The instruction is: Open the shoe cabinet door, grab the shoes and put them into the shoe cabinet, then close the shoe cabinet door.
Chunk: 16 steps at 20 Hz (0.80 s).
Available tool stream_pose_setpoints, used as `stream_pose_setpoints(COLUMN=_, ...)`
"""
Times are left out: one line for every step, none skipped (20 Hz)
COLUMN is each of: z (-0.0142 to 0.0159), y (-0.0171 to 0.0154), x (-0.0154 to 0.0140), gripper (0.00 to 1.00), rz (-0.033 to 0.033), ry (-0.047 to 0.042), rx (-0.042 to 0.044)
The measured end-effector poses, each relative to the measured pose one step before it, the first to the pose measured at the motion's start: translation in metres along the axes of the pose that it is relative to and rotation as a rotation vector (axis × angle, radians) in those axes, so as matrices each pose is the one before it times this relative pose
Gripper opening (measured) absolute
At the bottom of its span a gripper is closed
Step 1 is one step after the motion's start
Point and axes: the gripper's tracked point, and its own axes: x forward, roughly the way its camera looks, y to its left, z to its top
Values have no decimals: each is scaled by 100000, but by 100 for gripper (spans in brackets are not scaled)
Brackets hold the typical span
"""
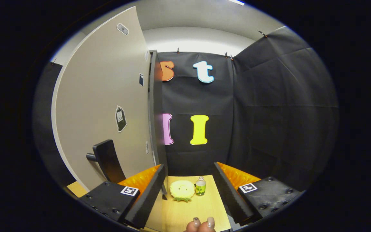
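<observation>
Beige cabinet door (105, 106): one | bottle (200, 186): one | yellow toy (182, 189): one | gripper (190, 180) released

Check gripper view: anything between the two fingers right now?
The open gripper grips nothing. Between its fingers, on the wooden table, sit a yellow plush toy and a small bottle, side by side.

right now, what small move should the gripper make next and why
Probably back away from the cabinet door toward the shoes: the door stands swung open with its edge just beyond the left finger, and the open gripper holds nothing.
</observation>
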Motion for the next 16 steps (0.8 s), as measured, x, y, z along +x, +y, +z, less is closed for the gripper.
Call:
stream_pose_setpoints(z=-62, y=831, x=-303, gripper=97, rz=1312, ry=823, rx=-144)
stream_pose_setpoints(z=52, y=699, x=-233, gripper=97, rz=936, ry=-15, rx=-278)
stream_pose_setpoints(z=145, y=641, x=-79, gripper=97, rz=716, ry=-104, rx=-618)
stream_pose_setpoints(z=-58, y=808, x=-50, gripper=97, rz=884, ry=181, rx=-378)
stream_pose_setpoints(z=-136, y=795, x=-40, gripper=97, rz=663, ry=448, rx=-6)
stream_pose_setpoints(z=-190, y=807, x=-67, gripper=97, rz=212, ry=470, rx=432)
stream_pose_setpoints(z=-155, y=824, x=-77, gripper=97, rz=-82, ry=171, rx=475)
stream_pose_setpoints(z=-38, y=907, x=-84, gripper=97, rz=-211, ry=48, rx=548)
stream_pose_setpoints(z=-106, y=870, x=-15, gripper=97, rz=-248, ry=7, rx=506)
stream_pose_setpoints(z=-131, y=797, x=-22, gripper=97, rz=-437, ry=168, rx=344)
stream_pose_setpoints(z=-15, y=823, x=55, gripper=97, rz=-573, ry=45, rx=143)
stream_pose_setpoints(z=-70, y=737, x=144, gripper=97, rz=-559, ry=1, rx=-209)
stream_pose_setpoints(z=-51, y=811, x=157, gripper=97, rz=-657, ry=-153, rx=-370)
stream_pose_setpoints(z=12, y=1235, x=-67, gripper=97, rz=-704, ry=-129, rx=-502)
stream_pose_setpoints(z=-60, y=1022, x=32, gripper=97, rz=-595, ry=-206, rx=-366)
stream_pose_setpoints(z=-29, y=969, x=142, gripper=97, rz=-421, ry=-278, rx=-224)
